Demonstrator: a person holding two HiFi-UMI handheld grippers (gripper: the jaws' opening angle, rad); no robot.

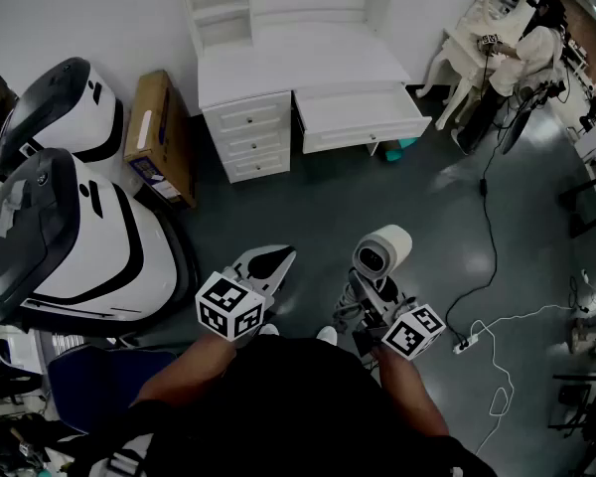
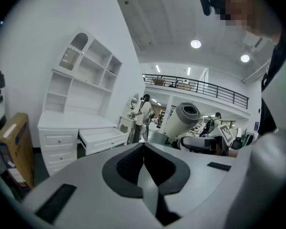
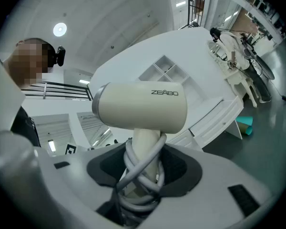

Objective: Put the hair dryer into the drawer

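Note:
A cream hair dryer (image 1: 382, 251) with its grey cord wound round the handle stands up out of my right gripper (image 1: 370, 288), which is shut on that handle. In the right gripper view the hair dryer (image 3: 143, 106) fills the middle, with the gripper (image 3: 142, 163) clamped on handle and cord. My left gripper (image 1: 264, 264) hovers beside it at the left, shut with nothing in it (image 2: 143, 149). The white desk's drawer (image 1: 360, 117) stands pulled out, well ahead of both grippers across the dark floor. From the left gripper view I see the drawer (image 2: 102, 138) and the hair dryer (image 2: 183, 118).
A white chest of drawers (image 1: 248, 137) adjoins the open drawer, with a cardboard box (image 1: 159, 137) to its left. Two large white-and-black machines (image 1: 60, 237) stand at the left. A person (image 1: 521, 58) stands at a dressing table far right. A power strip (image 1: 467, 344) and cables lie at the right.

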